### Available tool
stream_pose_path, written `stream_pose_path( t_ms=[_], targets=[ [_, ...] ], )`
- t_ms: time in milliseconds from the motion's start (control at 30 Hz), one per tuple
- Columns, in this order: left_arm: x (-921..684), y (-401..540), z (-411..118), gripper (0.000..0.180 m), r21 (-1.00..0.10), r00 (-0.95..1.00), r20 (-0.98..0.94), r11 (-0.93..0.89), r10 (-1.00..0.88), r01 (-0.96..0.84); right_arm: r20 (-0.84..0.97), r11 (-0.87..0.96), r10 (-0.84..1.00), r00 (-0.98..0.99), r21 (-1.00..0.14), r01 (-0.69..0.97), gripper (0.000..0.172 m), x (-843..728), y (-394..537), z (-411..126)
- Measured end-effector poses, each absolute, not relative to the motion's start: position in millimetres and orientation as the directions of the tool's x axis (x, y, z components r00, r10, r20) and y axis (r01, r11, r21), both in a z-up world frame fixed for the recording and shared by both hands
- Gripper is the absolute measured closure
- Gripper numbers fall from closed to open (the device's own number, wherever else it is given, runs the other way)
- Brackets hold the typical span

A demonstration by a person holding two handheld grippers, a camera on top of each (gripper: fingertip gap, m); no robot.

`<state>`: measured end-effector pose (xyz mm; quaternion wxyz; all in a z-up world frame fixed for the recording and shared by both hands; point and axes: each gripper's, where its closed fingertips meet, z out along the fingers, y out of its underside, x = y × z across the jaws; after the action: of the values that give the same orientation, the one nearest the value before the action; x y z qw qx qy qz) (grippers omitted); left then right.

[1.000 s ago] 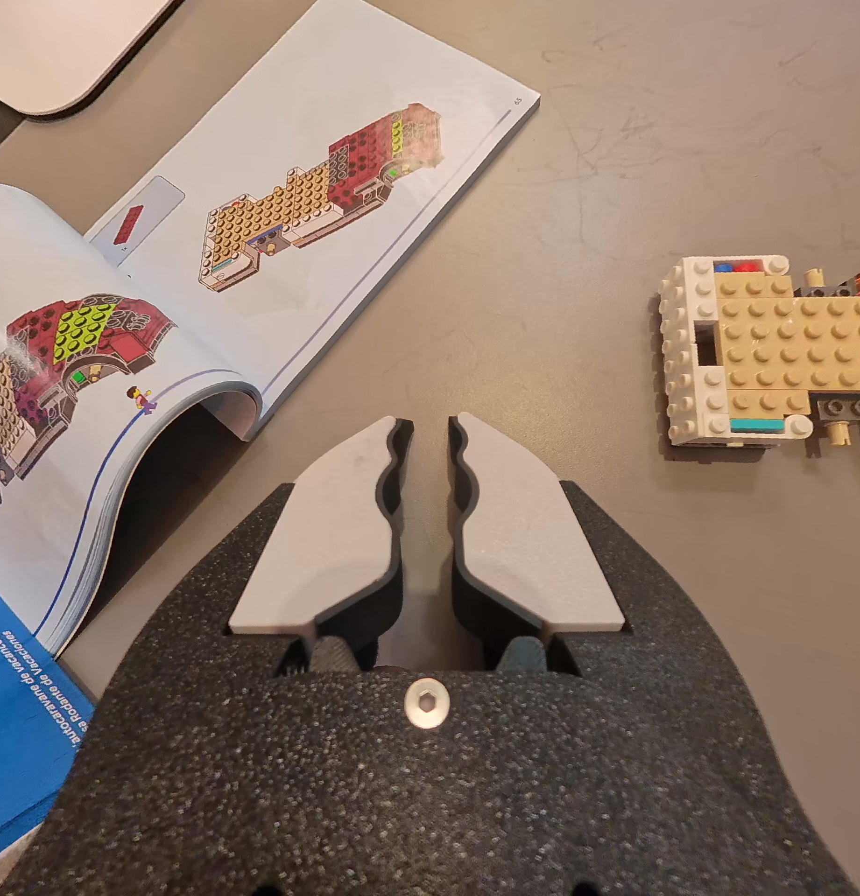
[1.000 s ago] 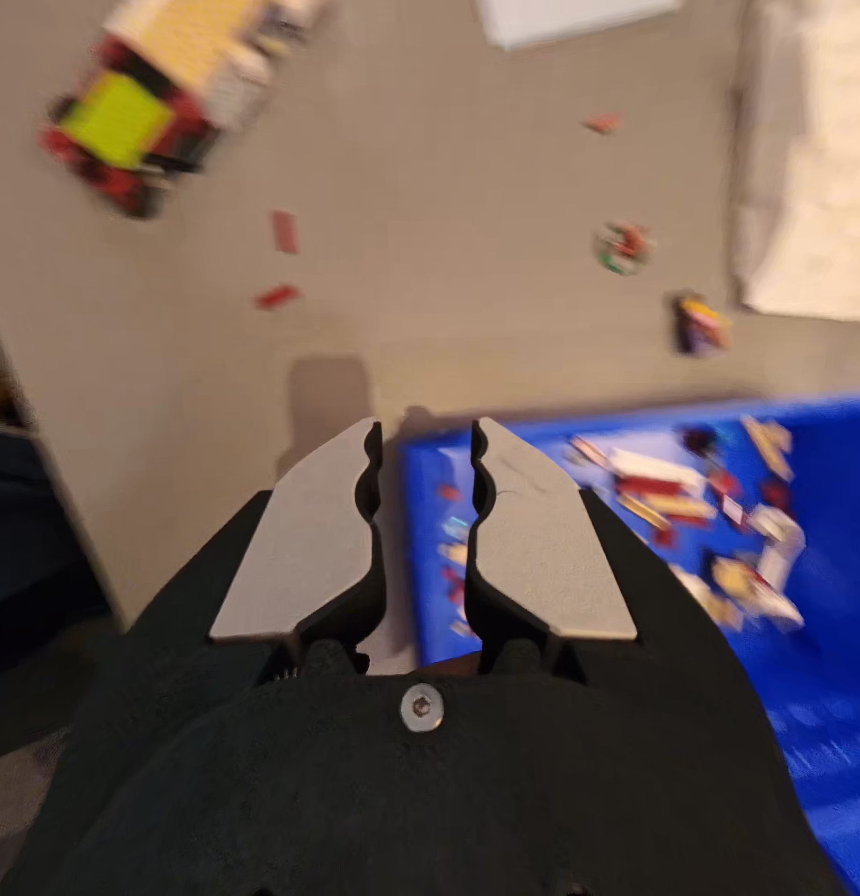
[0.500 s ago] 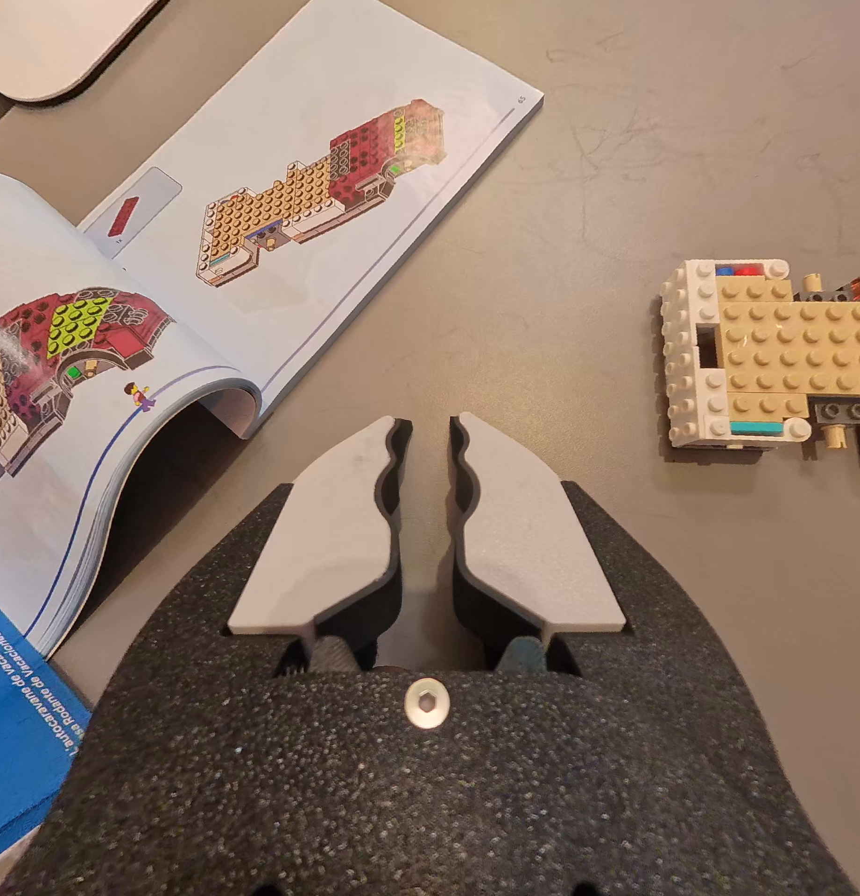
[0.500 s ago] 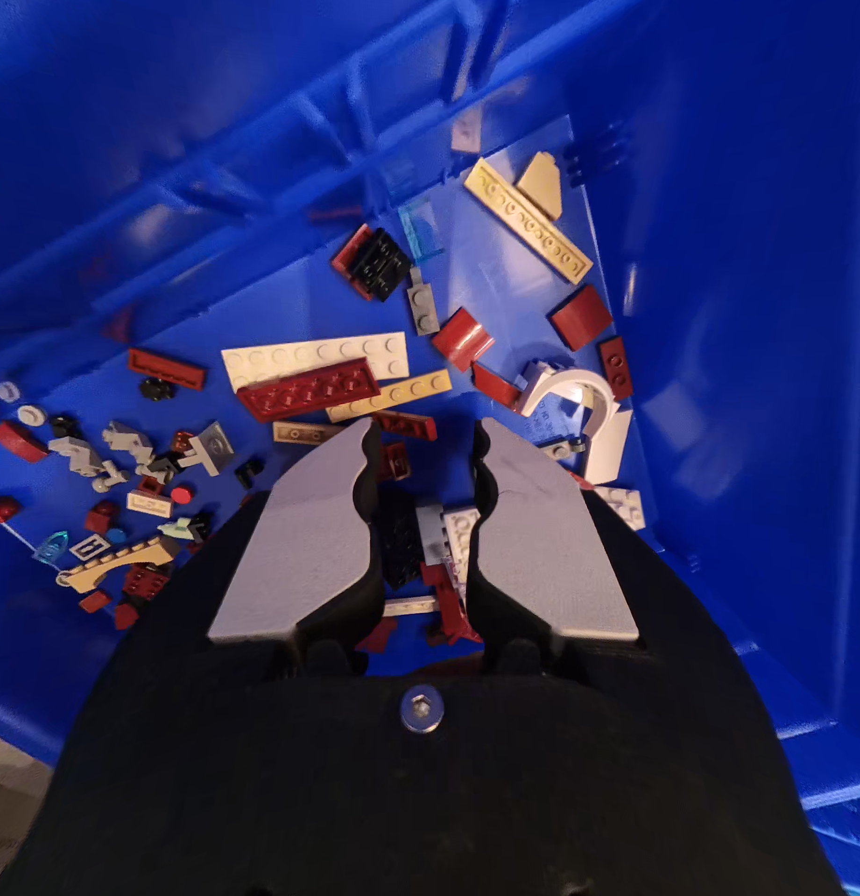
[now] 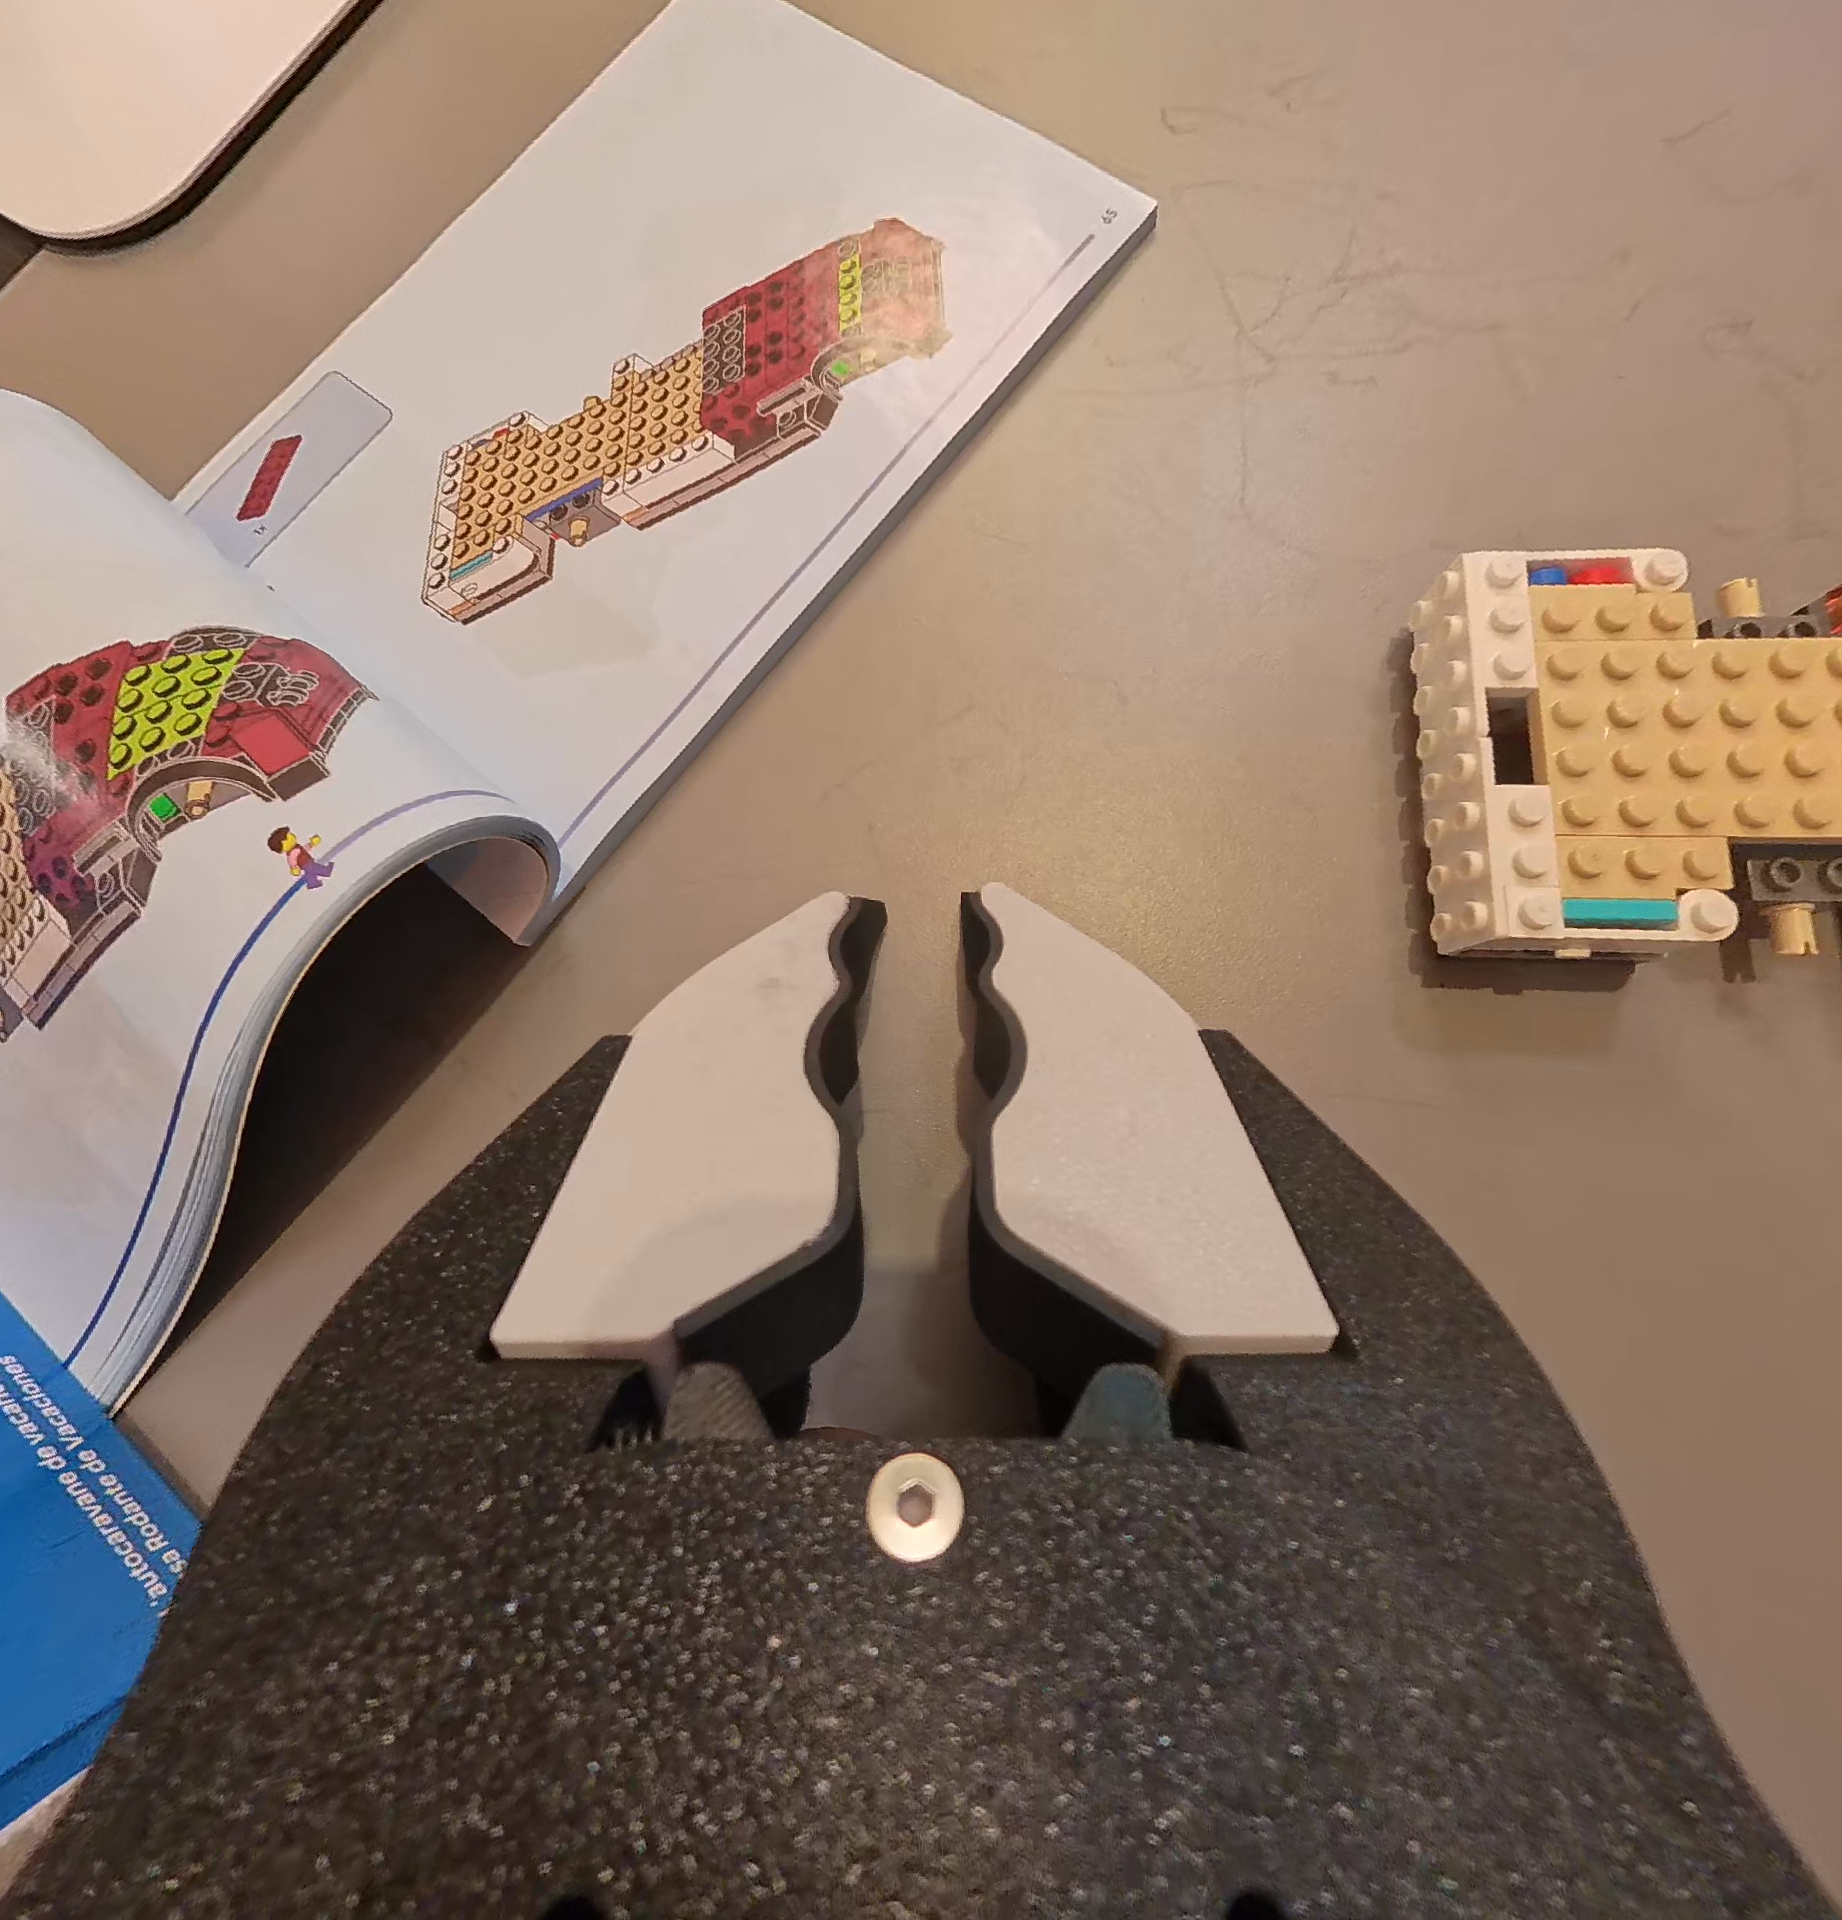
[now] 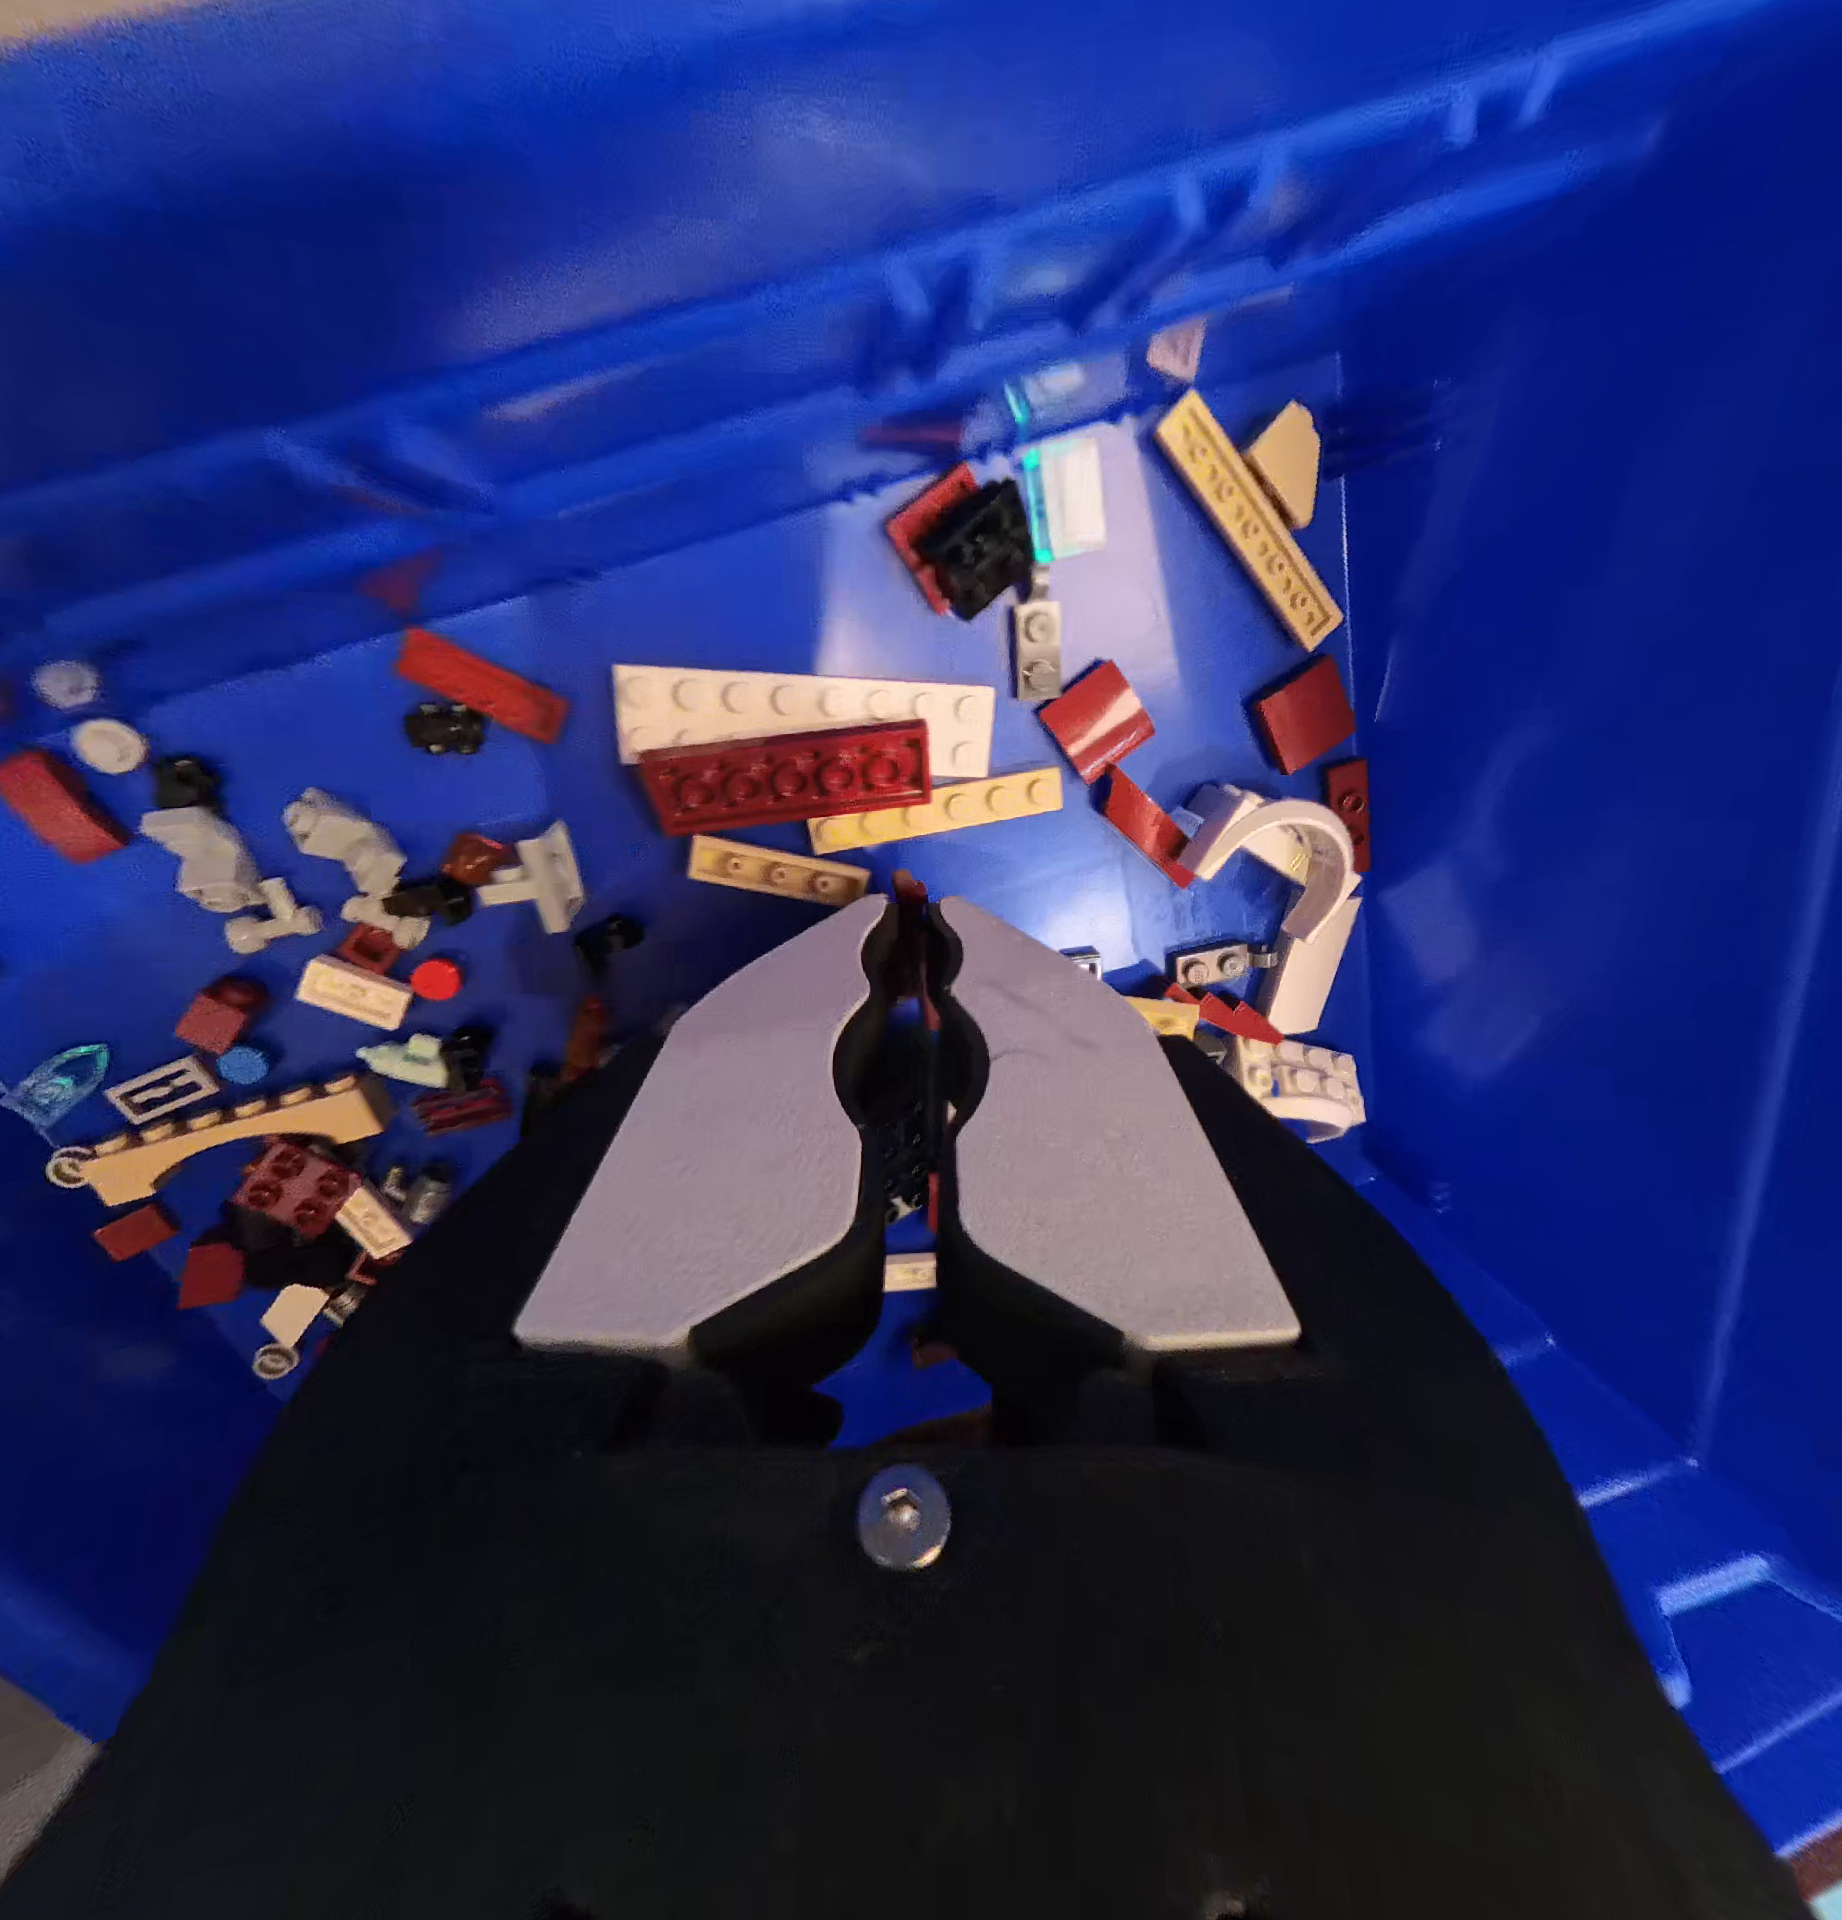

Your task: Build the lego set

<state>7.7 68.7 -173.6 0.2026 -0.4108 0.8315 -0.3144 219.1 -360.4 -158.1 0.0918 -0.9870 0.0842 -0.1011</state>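
In blue bin [image 6: 1623, 727] — right tool [image 6: 912, 914] pinching dark-red plate [image 6: 909, 896].

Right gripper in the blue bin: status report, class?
Right gripper shut on thin dark red piece over blue bin. Left gripper open, empty, above table.

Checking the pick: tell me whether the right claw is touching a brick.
Touching. The right wrist view shows the right claw shut on a thin dark red brick inside the blue bin, both fingertips against it.
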Motion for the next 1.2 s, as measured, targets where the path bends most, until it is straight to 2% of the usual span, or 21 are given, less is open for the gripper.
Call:
stream_pose_path(
  t_ms=[133,267,367,467,567,767,1000,1100,1200],
  targets=[
    [8,69,-174,0.163,-0.69,-0.58,-0.082,0.467,-0.81,-0.554,0.286,-0.959,-0.12,0.951,-0.279,-0.037,0.167,203,-352,-137],
    [8,69,-173,0.163,-0.69,-0.579,-0.09,0.469,-0.811,-0.55,0.499,-0.933,-0.017,0.866,-0.319,0.166,0.167,184,-342,-114],
    [8,69,-173,0.163,-0.691,-0.578,-0.096,0.472,-0.81,-0.547,0.697,-0.897,0.069,0.713,-0.269,0.35,0.167,165,-336,-100],
    [8,69,-173,0.163,-0.691,-0.578,-0.094,0.472,-0.81,-0.548,0.84,-0.856,0.134,0.525,-0.169,0.489,0.168,143,-331,-90],
    [8,69,-173,0.163,-0.691,-0.579,-0.095,0.472,-0.81,-0.548,0.91,-0.829,0.154,0.386,-0.094,0.551,0.167,122,-328,-84],
    [8,69,-173,0.163,-0.691,-0.579,-0.096,0.473,-0.81,-0.547,0.976,-0.746,0.118,0.184,-0.035,0.665,0.167,71,-306,-55],
    [8,69,-173,0.163,-0.691,-0.578,-0.101,0.475,-0.809,-0.545,0.976,-0.744,0.135,0.17,-0.013,0.668,0.167,58,-298,-56],
    [7,68,-173,0.164,-0.691,-0.578,-0.106,0.478,-0.809,-0.542,0.965,-0.802,0.132,0.225,-0.029,0.596,0.167,80,-314,-62],
    [7,68,-173,0.164,-0.692,-0.579,-0.106,0.478,-0.809,-0.541,0.923,-0.875,0.112,0.368,-0.084,0.476,0.167,107,-338,-77]
  ],
)
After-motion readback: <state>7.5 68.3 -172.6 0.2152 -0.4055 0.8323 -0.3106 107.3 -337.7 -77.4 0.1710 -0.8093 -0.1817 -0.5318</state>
